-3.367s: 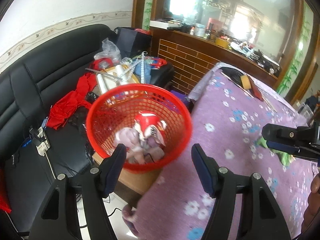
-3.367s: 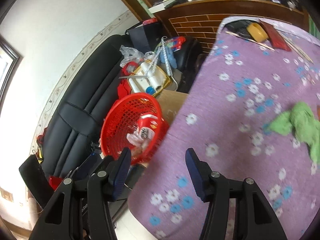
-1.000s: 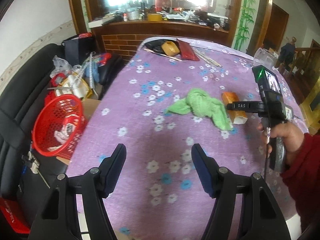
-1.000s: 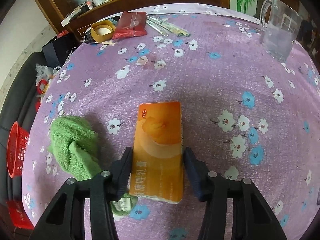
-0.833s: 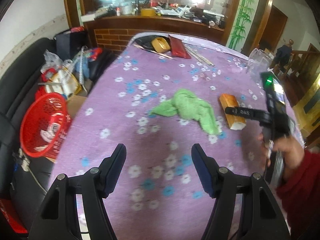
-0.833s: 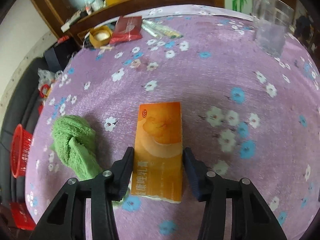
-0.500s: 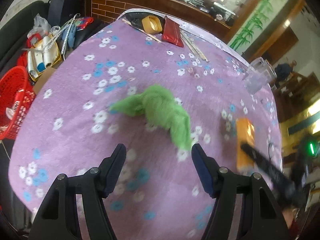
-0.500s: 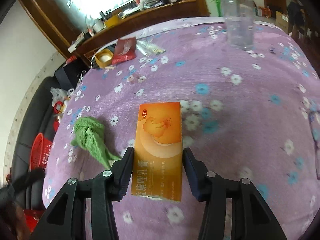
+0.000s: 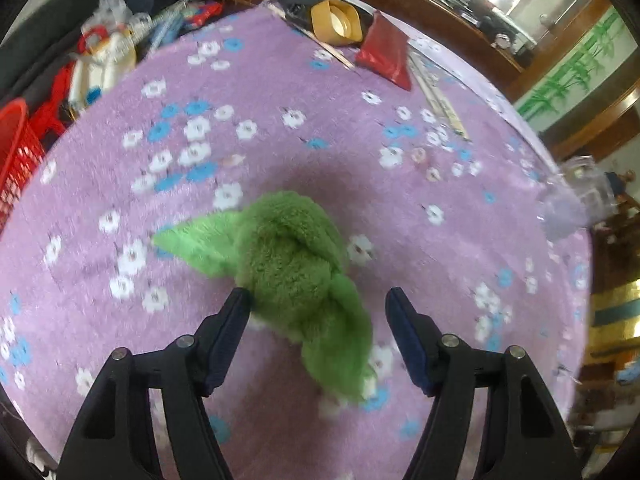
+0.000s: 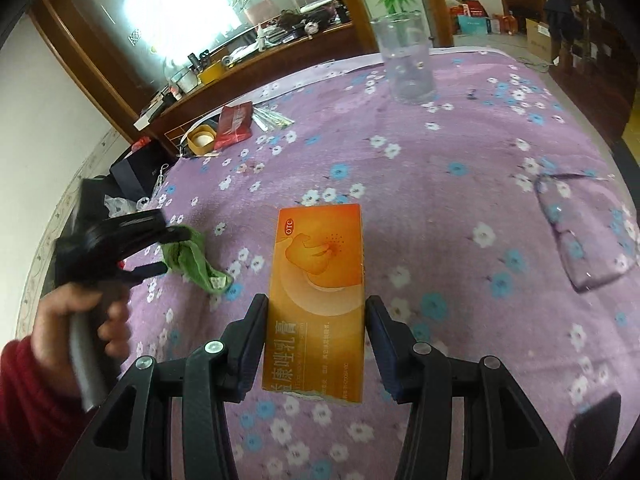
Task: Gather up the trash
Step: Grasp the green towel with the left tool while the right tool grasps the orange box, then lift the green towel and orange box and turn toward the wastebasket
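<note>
A crumpled green cloth (image 9: 292,268) lies on the purple flowered tablecloth (image 9: 420,208). My left gripper (image 9: 318,304) is open with its fingers on either side of the cloth's near end, just above it. The cloth also shows in the right wrist view (image 10: 192,260), with the left gripper (image 10: 168,248) over it. My right gripper (image 10: 316,312) is shut on an orange medicine box (image 10: 320,280) and holds it above the table. The red trash basket (image 9: 16,148) is at the left edge, off the table.
A yellow tape roll (image 9: 336,22), a red packet (image 9: 384,56) and chopsticks (image 9: 440,100) lie at the table's far side. A clear glass jug (image 10: 408,60) stands far right. A clear plastic piece (image 10: 588,228) lies to the right. A cluttered black sofa (image 9: 100,52) is left.
My left gripper has swung from the basket across the table and come down over the green cloth. My right gripper closed on the orange box and lifted it off the table.
</note>
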{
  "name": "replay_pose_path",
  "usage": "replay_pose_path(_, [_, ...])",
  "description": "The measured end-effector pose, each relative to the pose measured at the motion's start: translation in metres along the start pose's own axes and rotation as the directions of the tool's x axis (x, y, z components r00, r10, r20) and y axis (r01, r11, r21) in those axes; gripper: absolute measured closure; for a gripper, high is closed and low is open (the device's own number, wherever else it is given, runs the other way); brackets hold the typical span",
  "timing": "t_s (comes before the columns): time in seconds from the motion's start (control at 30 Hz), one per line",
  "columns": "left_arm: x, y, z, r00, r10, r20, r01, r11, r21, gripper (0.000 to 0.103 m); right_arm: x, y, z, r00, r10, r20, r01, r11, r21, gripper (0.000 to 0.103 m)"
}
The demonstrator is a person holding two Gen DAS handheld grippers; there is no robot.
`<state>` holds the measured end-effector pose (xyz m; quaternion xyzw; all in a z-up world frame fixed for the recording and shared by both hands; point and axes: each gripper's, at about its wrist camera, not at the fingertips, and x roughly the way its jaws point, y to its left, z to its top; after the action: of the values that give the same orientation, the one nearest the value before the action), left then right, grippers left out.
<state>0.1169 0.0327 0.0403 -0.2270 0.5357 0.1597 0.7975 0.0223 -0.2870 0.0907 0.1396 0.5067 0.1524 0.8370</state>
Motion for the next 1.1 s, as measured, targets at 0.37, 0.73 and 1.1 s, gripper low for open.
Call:
replay_pose_path(0.37, [0.024,0.014,0.005,0.999,0.023,0.041,-0.028,0.993,0.118,0.051,-0.020,0.006,-0.024,1.000,-0.022,-0.006,0.022,1.000,-0.008,0.050])
replay_pose_path(0.73, [-0.061,0.032,-0.051,0.965,-0.071,0.252,-0.015,0.946,0.325,0.053,-0.011,0.048,-0.034,1.000,-0.008,0.003,0.008,0.999,-0.051,0.050])
replay_pose_path(1.1, [-0.139,0.076,-0.093,0.925,-0.145,0.351,-0.028,0.896,0.444,0.053,0.003,0.110,-0.044,1.000,0.012,0.014,-0.010,0.993,-0.114,0.050])
